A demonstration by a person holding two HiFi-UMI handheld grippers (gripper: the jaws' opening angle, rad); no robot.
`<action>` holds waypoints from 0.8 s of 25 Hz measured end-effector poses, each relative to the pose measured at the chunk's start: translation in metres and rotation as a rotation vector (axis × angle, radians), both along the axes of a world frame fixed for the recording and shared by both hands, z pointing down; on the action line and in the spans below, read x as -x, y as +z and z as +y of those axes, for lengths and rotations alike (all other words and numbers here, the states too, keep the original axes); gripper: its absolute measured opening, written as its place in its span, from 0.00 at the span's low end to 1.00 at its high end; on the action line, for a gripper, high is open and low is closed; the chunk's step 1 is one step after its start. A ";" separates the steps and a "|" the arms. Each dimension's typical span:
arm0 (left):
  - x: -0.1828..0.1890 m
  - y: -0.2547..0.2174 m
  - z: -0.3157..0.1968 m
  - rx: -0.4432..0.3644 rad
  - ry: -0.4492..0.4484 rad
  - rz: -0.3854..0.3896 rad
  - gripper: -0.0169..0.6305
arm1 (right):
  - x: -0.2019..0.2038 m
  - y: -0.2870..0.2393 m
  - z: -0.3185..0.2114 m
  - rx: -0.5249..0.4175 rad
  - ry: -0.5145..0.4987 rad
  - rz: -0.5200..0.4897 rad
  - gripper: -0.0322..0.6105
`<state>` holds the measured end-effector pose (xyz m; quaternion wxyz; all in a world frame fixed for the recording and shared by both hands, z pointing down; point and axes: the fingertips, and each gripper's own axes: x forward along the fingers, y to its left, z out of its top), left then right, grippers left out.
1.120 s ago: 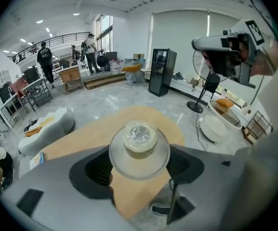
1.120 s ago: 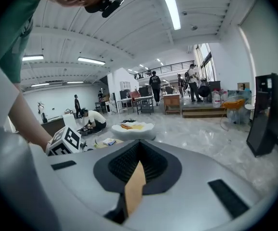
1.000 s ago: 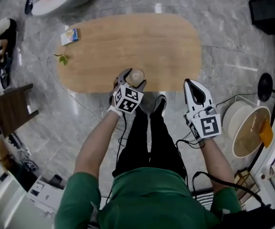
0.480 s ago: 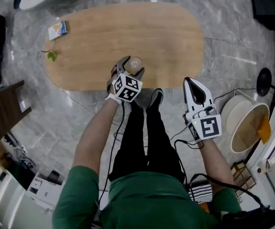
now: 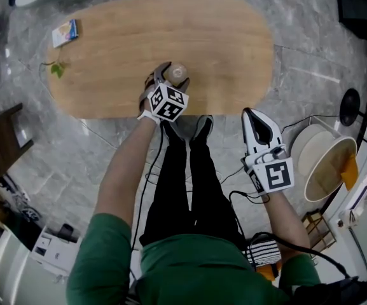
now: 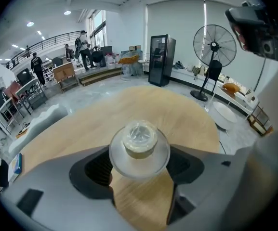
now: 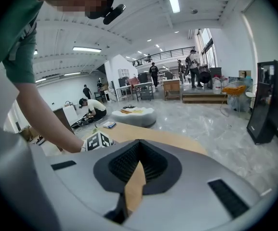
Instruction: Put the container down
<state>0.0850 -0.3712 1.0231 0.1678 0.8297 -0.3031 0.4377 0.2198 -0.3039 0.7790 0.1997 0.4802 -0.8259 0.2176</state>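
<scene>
Two jaws of my left hand-held gripper are clamped on the container, a small clear pot. It sits at centre frame in the left gripper view, over the near edge of the tabletop. I can't tell whether its base touches. I'd lower it straight and upright, a little further in from the edge, and part the jaws only once it rests flat. My right hand-held gripper hangs closed and empty at lower right, off the tabletop.
</scene>
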 end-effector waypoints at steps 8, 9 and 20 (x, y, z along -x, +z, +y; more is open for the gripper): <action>-0.003 0.023 -0.002 0.005 0.021 -0.009 0.55 | 0.003 0.016 0.010 0.032 0.008 -0.011 0.07; -0.002 0.025 -0.003 0.007 0.020 -0.009 0.55 | 0.004 0.017 0.011 0.035 0.006 -0.011 0.07; -0.003 0.024 -0.002 0.022 0.000 0.006 0.57 | 0.007 0.012 0.009 0.019 0.013 -0.017 0.07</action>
